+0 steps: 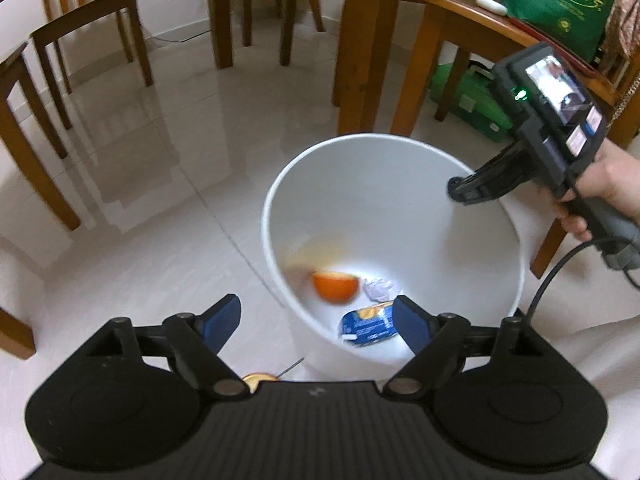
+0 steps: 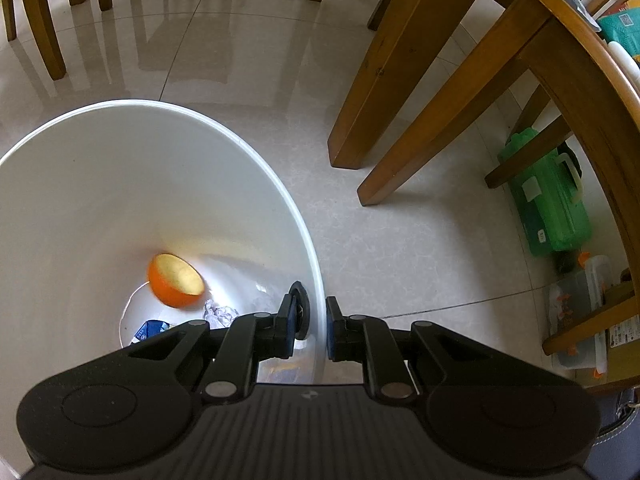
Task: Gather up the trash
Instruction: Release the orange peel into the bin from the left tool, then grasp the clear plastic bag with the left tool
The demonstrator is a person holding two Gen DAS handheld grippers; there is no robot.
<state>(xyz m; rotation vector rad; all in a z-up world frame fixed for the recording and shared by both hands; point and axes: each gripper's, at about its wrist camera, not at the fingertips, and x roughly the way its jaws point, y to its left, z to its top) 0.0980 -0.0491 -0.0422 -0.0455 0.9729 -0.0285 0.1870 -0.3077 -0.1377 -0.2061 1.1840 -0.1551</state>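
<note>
White bin (image 2: pixel 100 184) on floor, tilted, R gripper (image 2: pixel 310 330) clamped on its rim. Inside at bottom: halved orange peel (image 2: pixel 176 280), blurred, pale cut face up, w/ crumpled paper (image 1: pixel 380 287) & blue wrapper (image 1: pixel 370 324). L gripper (image 1: pixel 316 324) wide apart, empty, above bin.

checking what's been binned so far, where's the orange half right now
The orange half lies at the bottom of the white bin, beside the crumpled paper and the blue packet.
</note>
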